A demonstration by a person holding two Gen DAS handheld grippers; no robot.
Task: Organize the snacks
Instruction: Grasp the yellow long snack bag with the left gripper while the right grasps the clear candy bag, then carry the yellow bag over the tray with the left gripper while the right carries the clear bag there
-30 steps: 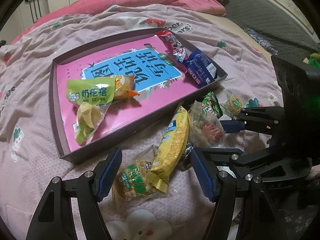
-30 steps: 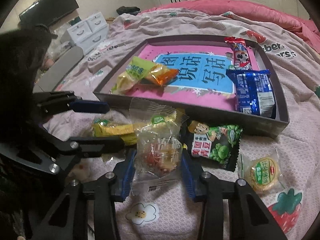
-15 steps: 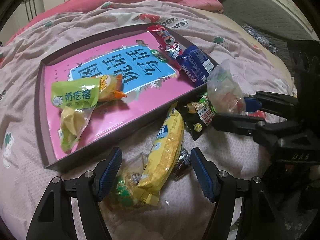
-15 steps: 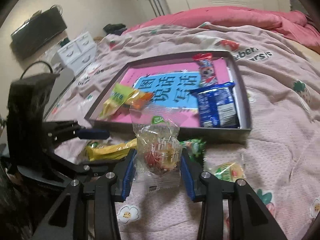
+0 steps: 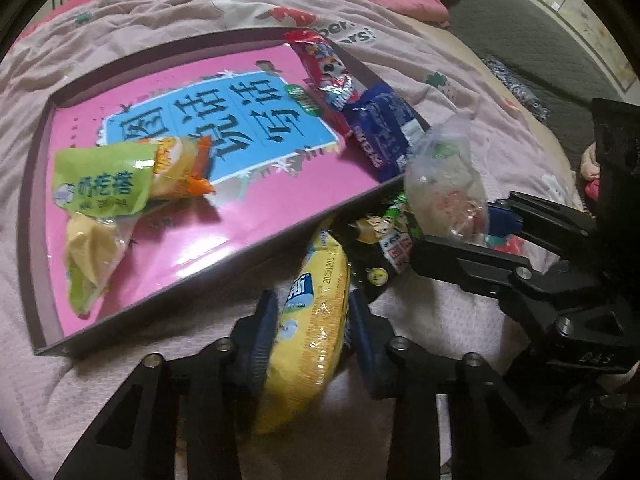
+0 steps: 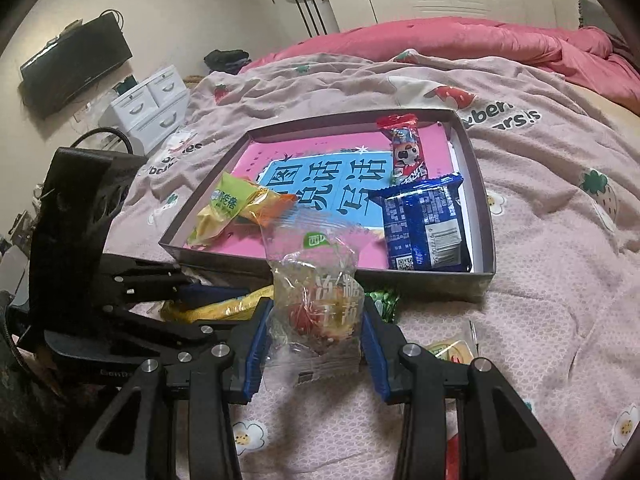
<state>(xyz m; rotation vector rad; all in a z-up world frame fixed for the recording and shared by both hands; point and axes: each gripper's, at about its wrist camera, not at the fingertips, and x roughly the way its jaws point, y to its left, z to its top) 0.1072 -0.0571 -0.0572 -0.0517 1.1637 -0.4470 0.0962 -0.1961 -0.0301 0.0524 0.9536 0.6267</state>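
Already pinched across its width: yellow packet (image 5: 316,320), long axis running straight out from left fingers (image 5: 264,332) just closed on it, toward tray (image 5: 168,300) beyond. Beside it, clear candy bag (image 6: 320,304) gripped in right fingers (image 6: 256,344), nearer tray's wall.

A bed (image 6: 540,240) covered by a pale pink strawberry-print blanket (image 5: 420,52) carries everything, with a darker pink quilt (image 6: 460,36) bunched at its far end. Directly on the blanket lie a shallow dark tray (image 6: 486,216), a green bean-snack packet (image 5: 394,236) just beside the tray's near wall, and a small round yellow packet (image 6: 450,350).
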